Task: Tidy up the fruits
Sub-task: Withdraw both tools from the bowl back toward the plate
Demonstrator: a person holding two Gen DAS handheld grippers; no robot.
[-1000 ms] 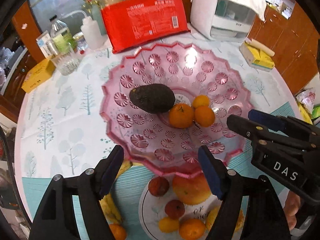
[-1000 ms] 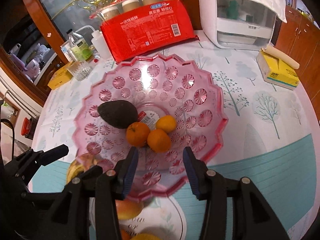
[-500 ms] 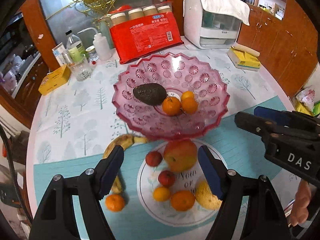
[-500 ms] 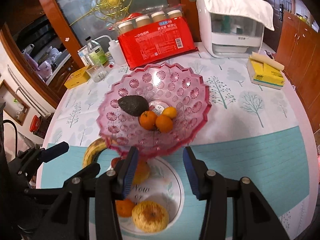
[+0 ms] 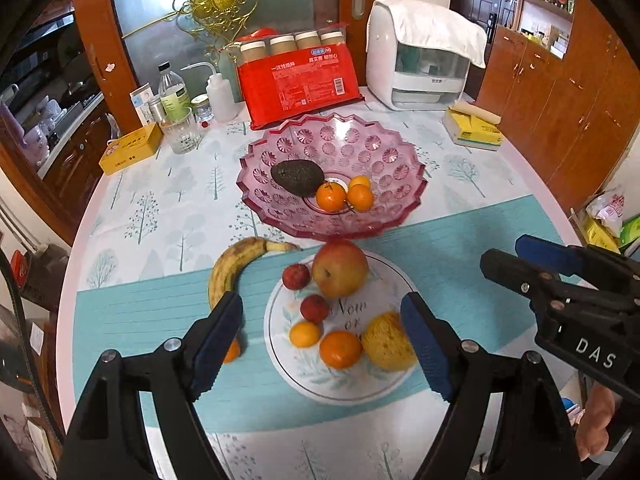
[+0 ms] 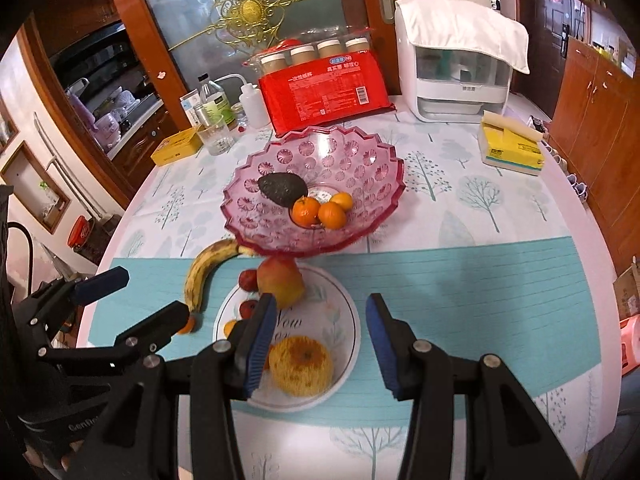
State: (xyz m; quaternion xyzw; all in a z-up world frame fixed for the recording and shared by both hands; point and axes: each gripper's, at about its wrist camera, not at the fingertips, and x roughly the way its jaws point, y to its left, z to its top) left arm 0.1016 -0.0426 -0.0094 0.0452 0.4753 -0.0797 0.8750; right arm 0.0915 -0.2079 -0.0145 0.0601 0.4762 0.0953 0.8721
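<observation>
A pink glass bowl (image 5: 256, 160) holds a dark avocado (image 5: 297, 176) and three tangerines (image 5: 331, 196). In front of it a white plate (image 5: 384, 380) carries an apple (image 5: 340, 268), two small red fruits (image 5: 296, 276), two oranges (image 5: 340, 349) and a rough yellow fruit (image 5: 386, 342). A spotted banana (image 5: 232, 264) lies left of the plate. My left gripper (image 5: 322, 308) hovers above the plate with its jaws opening and nothing between them. Over the plate's right side hangs my right gripper (image 6: 320, 304), open and empty, above the yellow fruit (image 6: 301, 366).
A red pack of paper cups (image 5: 298, 80), a white appliance (image 5: 420, 64) under a cloth, a yellow tissue pack (image 5: 474, 130), a yellow tin (image 5: 130, 148), a glass (image 5: 180, 132) and bottles stand behind the bowl. A small orange (image 5: 232, 352) lies by my left finger.
Both grippers have pulled back and up from the bowl, so the plate of fruit and the banana have come into view. The left jaws stand slightly wider.
</observation>
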